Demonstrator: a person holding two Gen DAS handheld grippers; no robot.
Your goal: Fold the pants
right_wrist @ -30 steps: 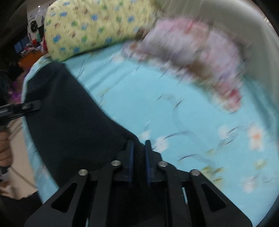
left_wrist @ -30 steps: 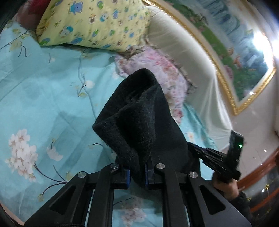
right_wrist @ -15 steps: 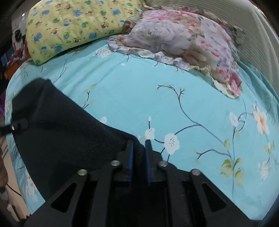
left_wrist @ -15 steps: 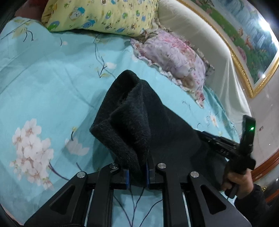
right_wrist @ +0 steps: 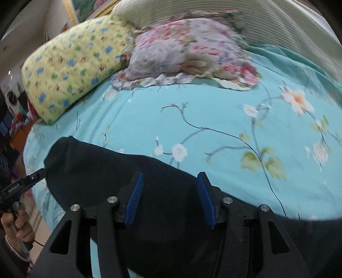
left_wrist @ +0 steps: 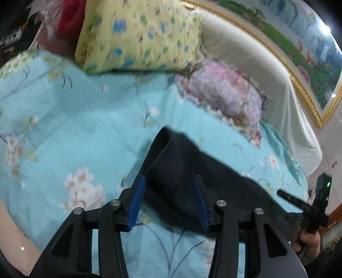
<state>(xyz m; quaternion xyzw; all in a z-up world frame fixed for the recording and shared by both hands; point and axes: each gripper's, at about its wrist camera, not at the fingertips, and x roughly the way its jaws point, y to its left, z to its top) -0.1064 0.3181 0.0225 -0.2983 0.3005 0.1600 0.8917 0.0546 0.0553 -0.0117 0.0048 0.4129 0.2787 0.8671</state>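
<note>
Pants, dark and fleecy, lie bunched on smooth floral bedsheet.

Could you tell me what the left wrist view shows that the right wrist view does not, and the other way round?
Left only: a red cloth behind the yellow pillow, and the right gripper at the pants' far end.
Right only: the left gripper by the pants' far corner, and a room corner with clutter.
Both: black pants on the sheet, a floral pillow, jaws opening over the pants.
</note>
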